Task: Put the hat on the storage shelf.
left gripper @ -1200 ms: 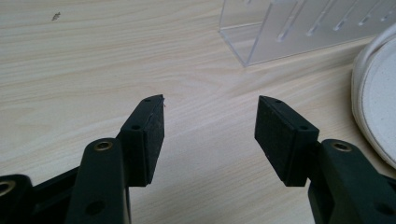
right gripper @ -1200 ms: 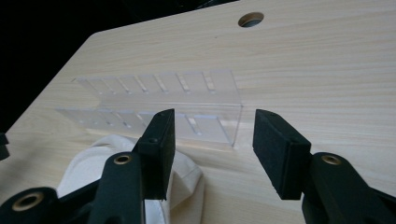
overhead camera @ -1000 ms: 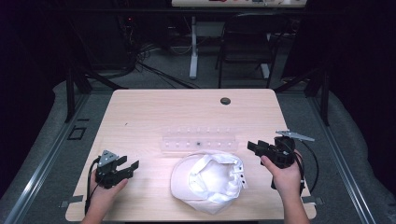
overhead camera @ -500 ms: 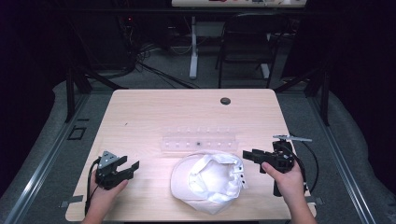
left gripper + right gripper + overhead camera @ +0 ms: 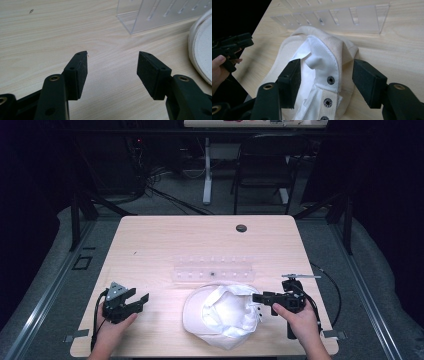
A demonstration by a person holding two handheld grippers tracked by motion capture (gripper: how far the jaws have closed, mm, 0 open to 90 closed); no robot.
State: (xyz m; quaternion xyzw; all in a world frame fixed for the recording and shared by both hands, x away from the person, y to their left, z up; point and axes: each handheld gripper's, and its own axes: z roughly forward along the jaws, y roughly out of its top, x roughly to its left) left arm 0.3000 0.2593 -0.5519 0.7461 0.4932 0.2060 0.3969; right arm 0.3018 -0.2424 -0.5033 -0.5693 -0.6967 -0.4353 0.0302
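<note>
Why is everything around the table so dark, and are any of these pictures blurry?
High view: light falls on the table while the room behind sits in deep shadow. Left gripper view: the woodgrain is sharp and the clear plastic rack catches some glare. Right gripper view: the white cap is crisp, the person's far hand soft and dim.

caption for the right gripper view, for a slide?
Open right gripper straddling the snap strap of an upturned cap.

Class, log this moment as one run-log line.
left gripper: open, idle on table | right gripper: open, astride cap's snap strap | rack: untouched
</note>
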